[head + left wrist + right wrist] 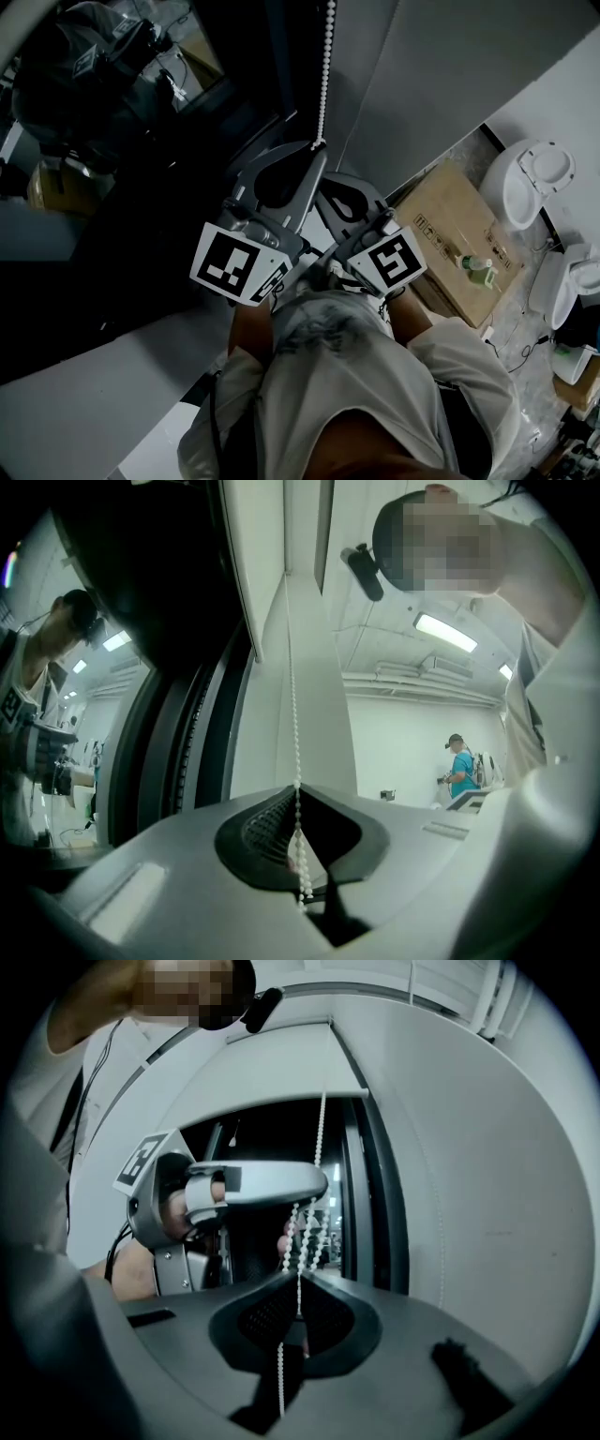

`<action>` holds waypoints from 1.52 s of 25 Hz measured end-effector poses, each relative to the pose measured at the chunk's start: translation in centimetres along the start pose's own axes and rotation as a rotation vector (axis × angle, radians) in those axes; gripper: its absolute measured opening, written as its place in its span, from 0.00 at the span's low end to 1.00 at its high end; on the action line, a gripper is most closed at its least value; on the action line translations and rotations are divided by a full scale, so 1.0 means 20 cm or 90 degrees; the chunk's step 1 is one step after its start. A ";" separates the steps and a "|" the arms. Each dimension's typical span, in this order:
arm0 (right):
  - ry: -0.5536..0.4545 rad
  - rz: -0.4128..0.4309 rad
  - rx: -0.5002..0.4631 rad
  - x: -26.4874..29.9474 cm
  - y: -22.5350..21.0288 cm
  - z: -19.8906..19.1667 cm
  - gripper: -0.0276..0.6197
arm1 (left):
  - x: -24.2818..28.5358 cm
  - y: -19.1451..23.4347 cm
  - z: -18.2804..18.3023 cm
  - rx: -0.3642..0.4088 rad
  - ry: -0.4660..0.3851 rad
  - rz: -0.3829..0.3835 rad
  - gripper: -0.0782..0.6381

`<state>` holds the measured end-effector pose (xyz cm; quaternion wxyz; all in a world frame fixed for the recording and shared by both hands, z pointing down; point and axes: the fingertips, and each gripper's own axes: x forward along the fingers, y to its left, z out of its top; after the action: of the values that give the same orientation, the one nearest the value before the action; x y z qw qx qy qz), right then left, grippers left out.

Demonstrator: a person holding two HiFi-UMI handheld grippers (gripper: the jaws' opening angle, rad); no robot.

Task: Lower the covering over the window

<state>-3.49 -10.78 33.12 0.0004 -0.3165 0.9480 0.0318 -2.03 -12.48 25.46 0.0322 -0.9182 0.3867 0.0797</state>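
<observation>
R tool (pixel 298 1283) is shut on the bead chain (pixel 320 1138). L tool (pixel 298 794) is clamped on it too, just further up, prob. hand-over-hand so the chain can't slip back. Beyond, blind (pixel 281 1063) sits high above dark window (pixel 272 1133), i.e. looks mostly raised.

Looks like a lab / test workshop, not a home. Landmark: the dark window (pixel 141 141). On the floor to the rt of the window: a big cardboard box (pixel 450 220) w/ a small bottle (pixel 478 270) on top. White toilet-shaped units (pixel 530 183) stand loose beyond the box, and cables (pixel 522 351) trail nearby. In the left gripper view, rt of the window: bare white wall (pixel 403 747), strip light (pixel 453 633) overhead, another person (pixel 459 769) in teal top & cap by some equipment.
</observation>
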 end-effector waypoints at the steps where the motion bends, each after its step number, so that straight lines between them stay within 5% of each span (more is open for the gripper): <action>1: -0.001 -0.002 -0.003 0.00 0.00 0.00 0.07 | 0.00 0.00 -0.03 -0.001 0.009 0.000 0.13; 7: 0.004 -0.005 -0.013 -0.02 -0.02 0.00 0.07 | -0.01 0.00 -0.17 -0.033 0.033 0.004 0.13; 17: 0.012 -0.012 -0.024 -0.01 -0.04 -0.01 0.07 | -0.04 -0.03 -0.24 -0.020 0.047 -0.002 0.14; 24: 0.018 -0.026 -0.026 -0.01 -0.09 -0.02 0.07 | -0.14 0.02 -0.33 -0.068 0.057 0.010 0.30; 33: 0.023 -0.042 -0.034 -0.01 -0.14 -0.03 0.07 | -0.32 0.04 -0.68 -0.070 0.210 0.032 0.43; 38: 0.026 -0.040 -0.040 0.00 -0.12 -0.05 0.07 | -0.44 0.06 -0.74 -0.081 0.239 0.050 0.46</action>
<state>-1.96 -12.77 33.87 -0.0283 -0.3465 0.9360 0.0552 -7.23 -8.95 41.54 -0.1015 -0.9015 0.4153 -0.0675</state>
